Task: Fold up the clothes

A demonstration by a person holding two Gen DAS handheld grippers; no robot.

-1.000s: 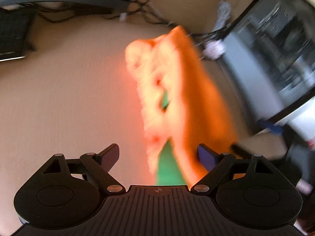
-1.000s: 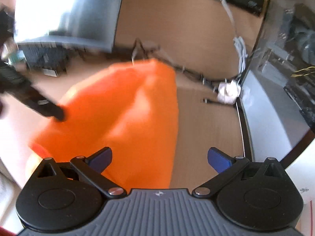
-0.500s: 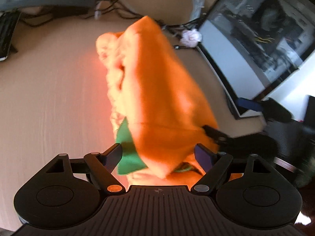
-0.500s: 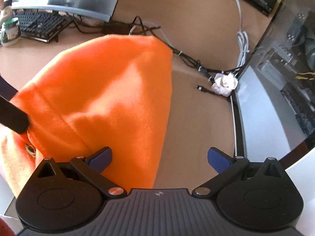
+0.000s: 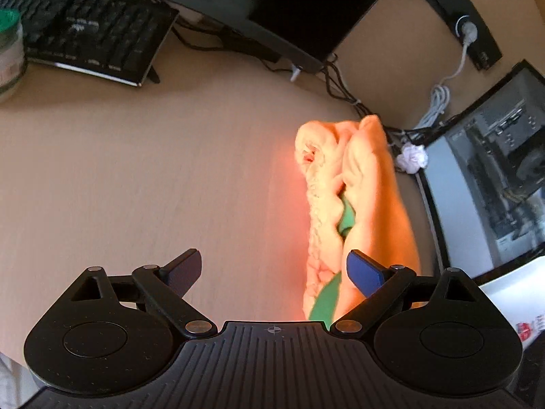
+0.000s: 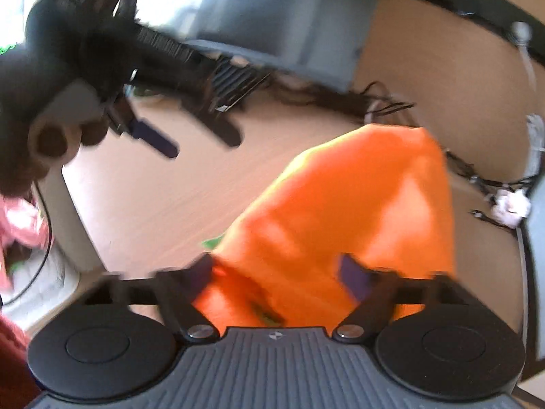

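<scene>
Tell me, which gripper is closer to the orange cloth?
Right. The right gripper is closing around the orange cloth; the left gripper is opening beside it, over bare desk.

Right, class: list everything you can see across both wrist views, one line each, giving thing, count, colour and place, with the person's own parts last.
Garment: one, orange with a green part, folded on the desk's right side.
Desk: one, light wood, under everything.
Keyboard: one, black, far left.
Monitor: one, dark, at the back.
Jar: one, clear with green lid, far left edge.
Cables: several, black and white, behind the garment.
Computer case: one, glass-sided, right.
Crumpled wad: one, white, beside the case.
Left gripper: one, black with blue pads, jaws opening, nothing between them.
Right gripper: one, black, jaws closing with the garment's near edge between them.
Hand: one, holding the left gripper.
</scene>
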